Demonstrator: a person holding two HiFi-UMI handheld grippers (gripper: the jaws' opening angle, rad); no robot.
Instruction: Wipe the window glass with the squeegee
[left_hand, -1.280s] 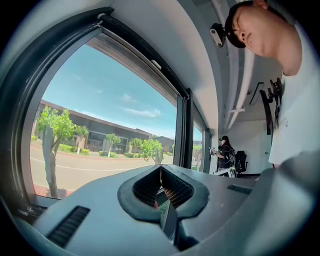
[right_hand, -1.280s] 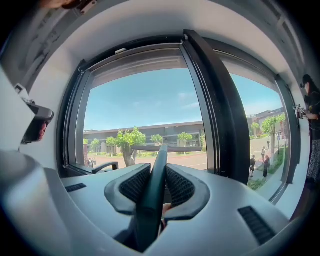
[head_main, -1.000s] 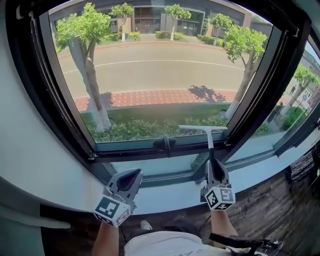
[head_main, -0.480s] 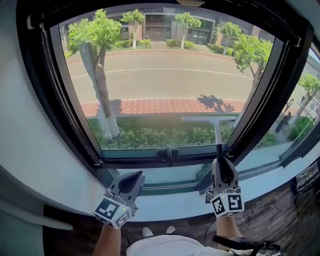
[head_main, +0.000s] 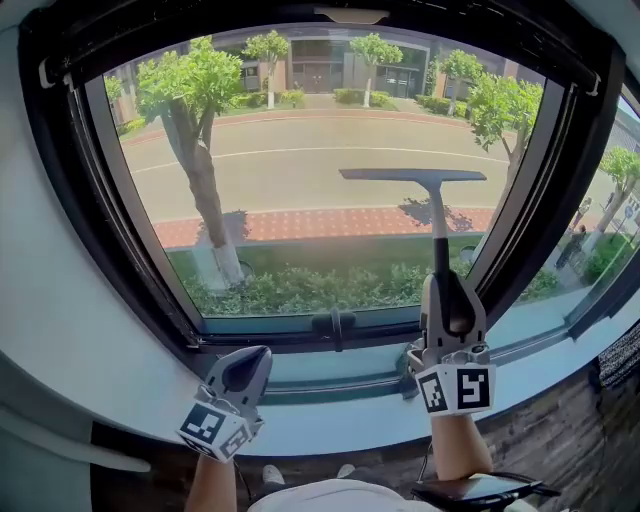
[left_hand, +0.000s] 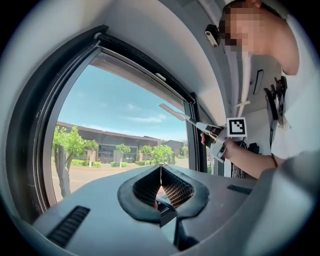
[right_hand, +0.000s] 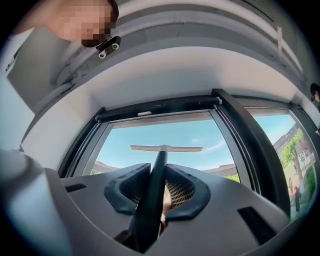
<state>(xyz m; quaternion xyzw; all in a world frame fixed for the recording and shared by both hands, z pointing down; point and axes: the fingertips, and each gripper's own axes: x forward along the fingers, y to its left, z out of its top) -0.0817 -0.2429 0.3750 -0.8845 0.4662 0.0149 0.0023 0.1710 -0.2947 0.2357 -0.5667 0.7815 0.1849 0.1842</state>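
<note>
Right gripper was clamped on the squeegee handle. The dark shaft ran straight up from the jaws, long axis vertical. The thin grey blade sat crosswise at the top like a T, level, in front of the window glass, about mid-pane and right of centre. Left gripper sat low by the sill, jaws pressed together on nothing.

One squeegee, one window, one latch, and two grippers: left gripper, right gripper.
</note>
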